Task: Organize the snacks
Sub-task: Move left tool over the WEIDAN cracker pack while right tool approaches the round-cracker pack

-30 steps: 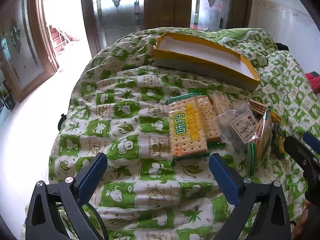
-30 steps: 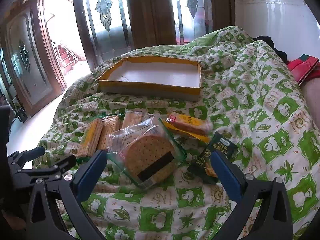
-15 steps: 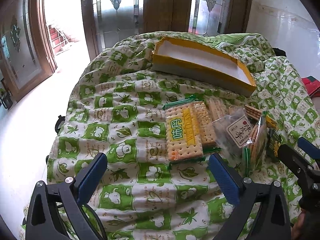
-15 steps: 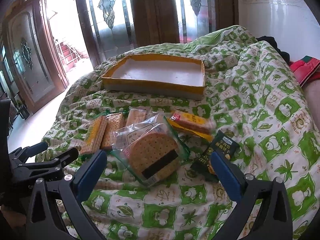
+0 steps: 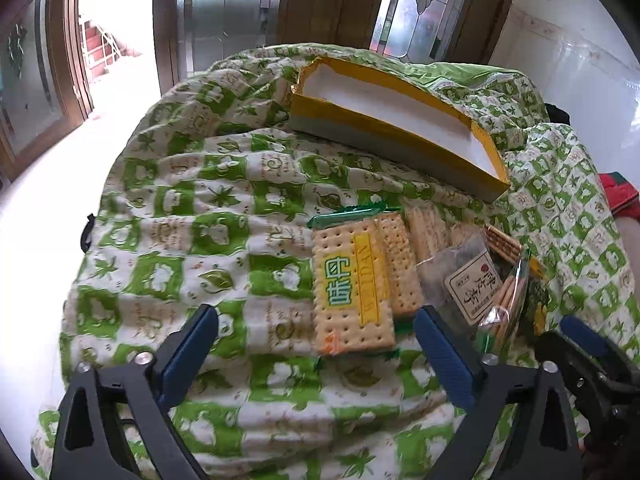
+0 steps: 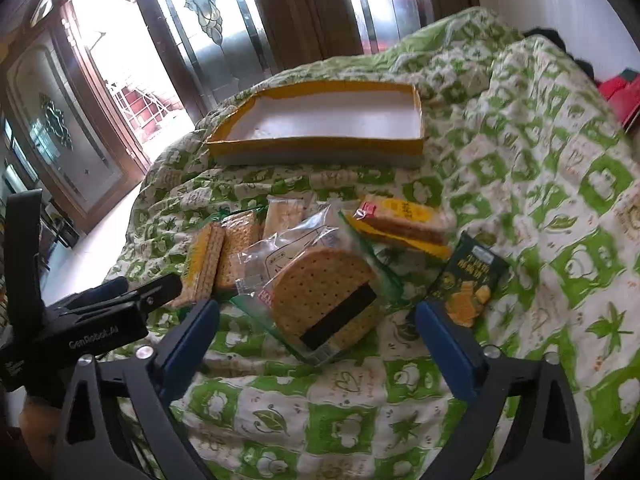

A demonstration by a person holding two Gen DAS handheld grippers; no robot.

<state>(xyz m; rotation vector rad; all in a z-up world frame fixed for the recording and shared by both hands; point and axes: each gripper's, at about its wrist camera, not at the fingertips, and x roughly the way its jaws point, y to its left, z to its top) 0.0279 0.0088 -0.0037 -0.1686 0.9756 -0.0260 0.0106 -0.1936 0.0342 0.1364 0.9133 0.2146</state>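
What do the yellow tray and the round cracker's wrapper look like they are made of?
The yellow tray looks like cardboard: thin, ragged, matte walls and a plain white inside. The round cracker's wrapper looks like thin clear plastic film: glossy, crinkled, cracker visible through it.

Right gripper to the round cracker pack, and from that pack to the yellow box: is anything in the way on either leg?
Nothing visible blocks either leg. The right gripper is open with the round cracker pack just ahead of its fingers. Toward the yellow box, other snack packs lie on the quilt between, low enough to lift over, likely.
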